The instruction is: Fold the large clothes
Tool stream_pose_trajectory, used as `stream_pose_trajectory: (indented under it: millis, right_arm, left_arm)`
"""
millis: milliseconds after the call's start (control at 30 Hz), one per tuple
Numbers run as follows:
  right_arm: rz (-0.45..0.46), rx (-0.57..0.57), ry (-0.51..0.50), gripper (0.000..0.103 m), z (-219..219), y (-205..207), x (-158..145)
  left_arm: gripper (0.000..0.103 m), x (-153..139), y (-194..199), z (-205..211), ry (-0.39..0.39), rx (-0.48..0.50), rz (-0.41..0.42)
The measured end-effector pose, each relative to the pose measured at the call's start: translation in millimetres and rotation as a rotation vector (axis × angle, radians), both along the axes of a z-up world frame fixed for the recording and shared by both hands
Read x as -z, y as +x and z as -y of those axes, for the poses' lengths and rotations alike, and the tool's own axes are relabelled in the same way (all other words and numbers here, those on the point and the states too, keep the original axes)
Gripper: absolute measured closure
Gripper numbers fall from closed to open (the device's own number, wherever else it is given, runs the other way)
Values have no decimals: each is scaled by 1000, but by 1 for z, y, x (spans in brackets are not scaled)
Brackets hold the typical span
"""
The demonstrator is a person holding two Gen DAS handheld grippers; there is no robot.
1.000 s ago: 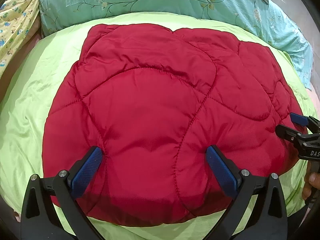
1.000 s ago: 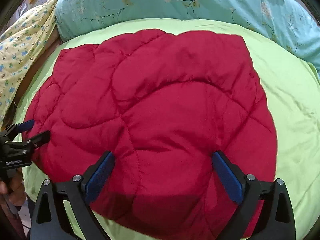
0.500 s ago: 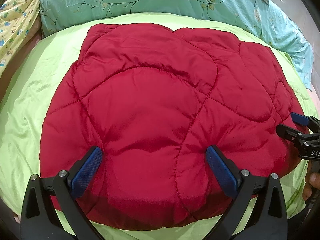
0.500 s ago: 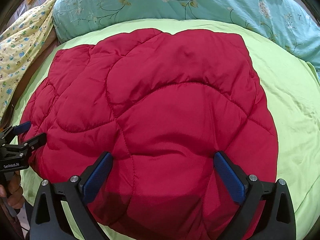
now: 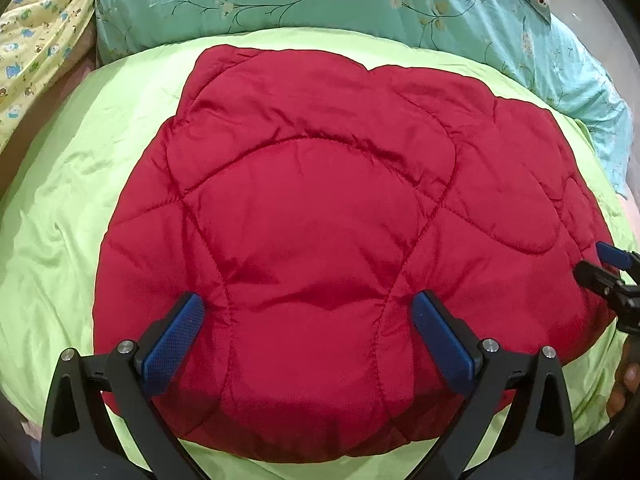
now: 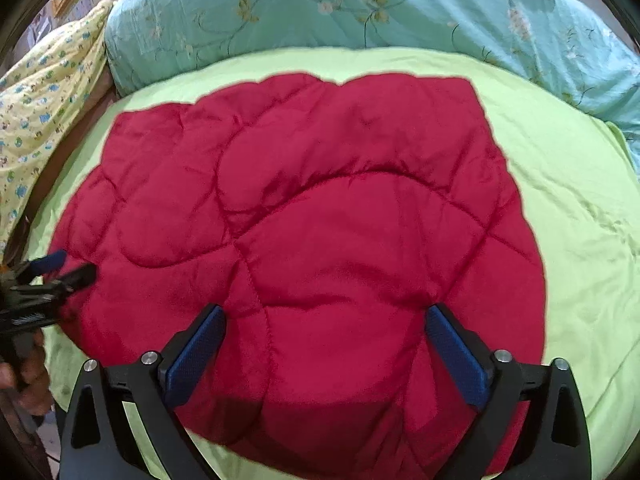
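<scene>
Left wrist view: the red quilted garment (image 5: 320,216) is seen spread flat on the green bed (image 5: 60,208), unfolded; both the left tongs (image 5: 308,316) and right tongs (image 6: 324,320) are held wide open above its near edge, gripping nothing; all folding is judged outstanding.

- A red quilted padded garment (image 5: 320,216) lies spread flat on a lime-green sheet (image 5: 80,208), stitched in curved seams that puff it into panels.
- Its far edge is fairly straight; its near edge is rounded and sits close to the sheet's near edge.
</scene>
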State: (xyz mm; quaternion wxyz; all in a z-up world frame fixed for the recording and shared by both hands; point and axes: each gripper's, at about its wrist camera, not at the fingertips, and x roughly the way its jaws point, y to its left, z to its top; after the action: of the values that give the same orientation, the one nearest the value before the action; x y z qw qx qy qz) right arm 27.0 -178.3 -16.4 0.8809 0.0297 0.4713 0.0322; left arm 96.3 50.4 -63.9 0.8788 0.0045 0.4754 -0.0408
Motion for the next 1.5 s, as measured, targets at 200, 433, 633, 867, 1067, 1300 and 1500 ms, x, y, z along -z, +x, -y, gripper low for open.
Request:
stream_pose_trajectory:
  millis: [200, 433, 633, 867, 1067, 1300, 1500]
  right_arm:
    - [-1, 0, -7, 0, 1, 6, 22]
    - [7, 20, 3, 0, -1, 6, 20]
    - [18, 26, 20, 3, 3, -12, 6]
    - [53, -1, 31, 3, -1, -43, -16]
    - [56, -31, 29, 2, -14, -75, -25]
    - [20, -42, 52, 2, -29, -112, -19]
    - [66, -37, 71, 1, -42, -135, -44]
  left_arm:
    - [0, 5, 4, 0, -2, 5, 4]
    - [0, -1, 1, 0, 5, 9, 0]
    - [0, -10, -11, -1, 3, -9, 2]
    - [0, -22, -42, -2, 15, 7, 25]
    - [0, -19, -76, -1, 75, 1, 31]
    - [0, -26, -116, -3, 80, -14, 46]
    - [0, -45, -129, 5, 58, -21, 50]
